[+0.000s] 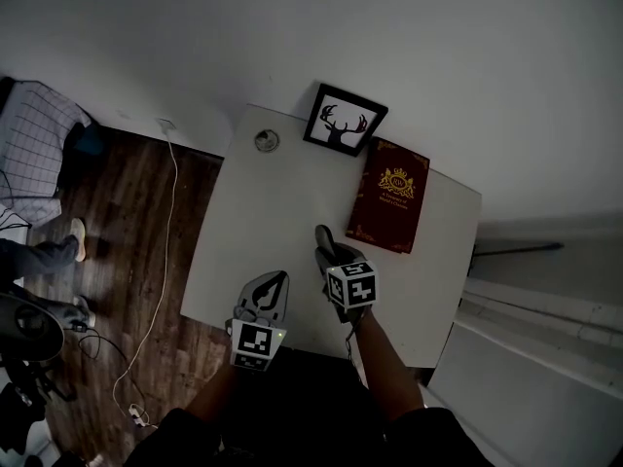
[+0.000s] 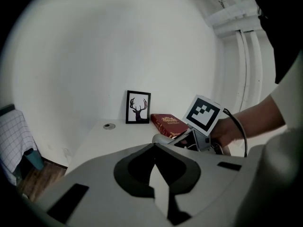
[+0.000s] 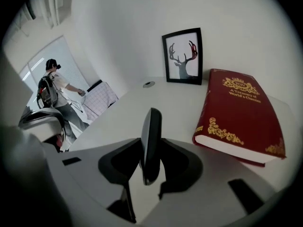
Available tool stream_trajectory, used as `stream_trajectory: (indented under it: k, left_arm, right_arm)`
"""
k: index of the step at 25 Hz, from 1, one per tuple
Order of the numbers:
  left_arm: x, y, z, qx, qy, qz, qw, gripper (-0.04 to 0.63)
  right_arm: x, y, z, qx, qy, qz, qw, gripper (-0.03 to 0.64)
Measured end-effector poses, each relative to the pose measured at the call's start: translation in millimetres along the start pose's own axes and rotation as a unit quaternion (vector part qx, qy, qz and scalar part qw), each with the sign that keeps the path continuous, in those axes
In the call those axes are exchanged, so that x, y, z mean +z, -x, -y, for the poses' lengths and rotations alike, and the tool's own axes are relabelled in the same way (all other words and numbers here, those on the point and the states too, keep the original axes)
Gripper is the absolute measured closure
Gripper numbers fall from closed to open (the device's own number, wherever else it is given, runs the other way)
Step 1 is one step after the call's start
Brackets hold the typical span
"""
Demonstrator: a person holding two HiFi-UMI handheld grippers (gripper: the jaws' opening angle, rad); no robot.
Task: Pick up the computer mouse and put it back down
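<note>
The dark computer mouse (image 3: 150, 141) stands on edge between the jaws of my right gripper (image 3: 151, 167), which is shut on it. In the head view the mouse (image 1: 323, 239) sticks out of the right gripper (image 1: 331, 258) over the middle of the white table (image 1: 243, 232); I cannot tell whether it touches the top. My left gripper (image 1: 276, 282) hovers just left of it near the table's front edge, shut and empty. In the left gripper view its jaws (image 2: 154, 174) meet with nothing between them.
A red book with gold print (image 1: 389, 195) lies at the back right, close to the mouse. A framed deer picture (image 1: 343, 120) leans on the wall, with a small round disc (image 1: 266, 140) to its left. A cable (image 1: 165, 261) runs over the wooden floor; a person (image 3: 52, 89) stands far left.
</note>
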State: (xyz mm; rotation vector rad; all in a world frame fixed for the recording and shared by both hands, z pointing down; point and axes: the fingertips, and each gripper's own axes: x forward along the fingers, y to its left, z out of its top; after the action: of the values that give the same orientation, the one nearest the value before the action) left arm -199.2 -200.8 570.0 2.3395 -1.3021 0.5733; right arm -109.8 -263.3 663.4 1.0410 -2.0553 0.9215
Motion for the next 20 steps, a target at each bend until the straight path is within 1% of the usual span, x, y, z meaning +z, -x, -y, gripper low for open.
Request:
stream_trajectory:
  k: [4,7,10,14,20]
  left_arm:
    - [4,0,-2,0.002,-0.004,0.002,1.0,0.595]
    - [5,2,-1,-0.003,0.007,0.012,0.9999,0.595]
    - [8,3,-3,-0.001,0.0,0.017,0.9998,0.595]
    - [4,3,-2,-0.003,0.002,0.01,0.9999,0.595]
    - [6,2,1,-0.004,-0.004,0.015,0.9999,0.595]
  right_arm:
    - [-4,-6,7,0.007,-0.051,0.005,0.999,0.48]
    - [-7,-8,11,0.008,-0.082,0.007,0.997,0.48]
    - [-9,-9,14,0.006,-0.095,0.007,0.995,0.48]
    - [-12,-10,18,0.005,-0.115,0.007,0.993,0.48]
    - [-15,-13,19,0.007,-0.143,0.016,0.99,0.48]
